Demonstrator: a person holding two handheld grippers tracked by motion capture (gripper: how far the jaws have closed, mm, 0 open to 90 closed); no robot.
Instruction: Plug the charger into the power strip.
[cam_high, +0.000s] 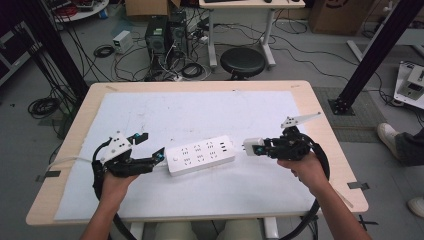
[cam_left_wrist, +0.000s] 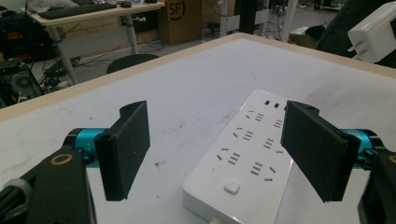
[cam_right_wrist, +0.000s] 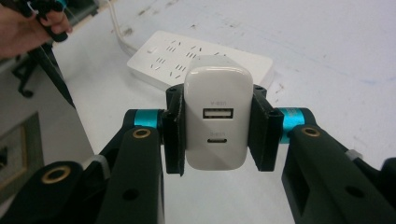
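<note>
Your right tool is clenched on a white charger, a rounded block whose back face, in the right gripper view, shows a USB socket above a smaller oval port; the black pads press both its sides. In the high view the charger sits right of centre, prongs pointing left toward the power strip, near its right end but not touching it. The strip is a long white bar with rows of sockets and a square button near its left end, lying slightly tilted at mid-frame on the white sheet covering the surface. Your left tool is released, jaws spread wide astride the strip's button end without touching it; in the high view it sits just left of the strip.
</note>
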